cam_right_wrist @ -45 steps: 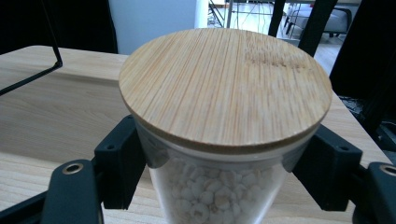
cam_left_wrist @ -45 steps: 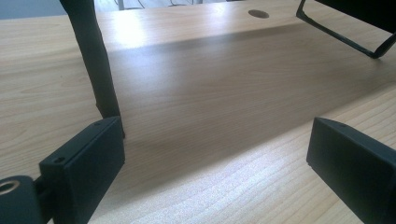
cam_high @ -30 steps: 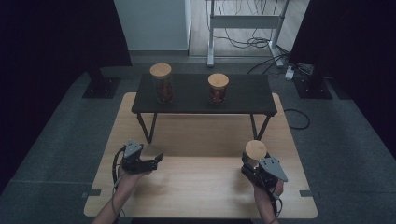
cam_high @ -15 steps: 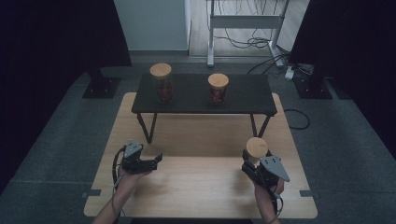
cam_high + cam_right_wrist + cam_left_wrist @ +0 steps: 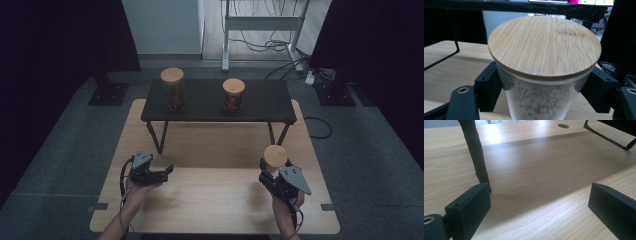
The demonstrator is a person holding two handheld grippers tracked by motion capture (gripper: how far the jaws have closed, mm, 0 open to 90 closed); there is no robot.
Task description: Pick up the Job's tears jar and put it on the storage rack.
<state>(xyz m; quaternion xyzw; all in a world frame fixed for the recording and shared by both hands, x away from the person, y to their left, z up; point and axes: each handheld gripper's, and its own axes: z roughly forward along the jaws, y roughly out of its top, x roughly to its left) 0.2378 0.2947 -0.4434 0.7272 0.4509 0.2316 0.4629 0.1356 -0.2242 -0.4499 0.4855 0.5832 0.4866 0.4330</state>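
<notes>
The right gripper [image 5: 272,172] is clamping both jaws against the glass sides of a jar [image 5: 544,75] of pale grains, just under its wooden lid, at about five o'clock on the wooden table [image 5: 215,200]. The left gripper [image 5: 167,171] is sitting at seven o'clock, jaws spread wide and gripping nothing.

High view: overhead, facing forward-down. Gripper views: low, close, along tongs; all share wooden table [image 5: 215,200].

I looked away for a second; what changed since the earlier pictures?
The right gripper, shut on the jar, carried it slightly forward and right, toward the black shelf. The left gripper stayed open and empty, and both shelf jars stayed put.
</notes>
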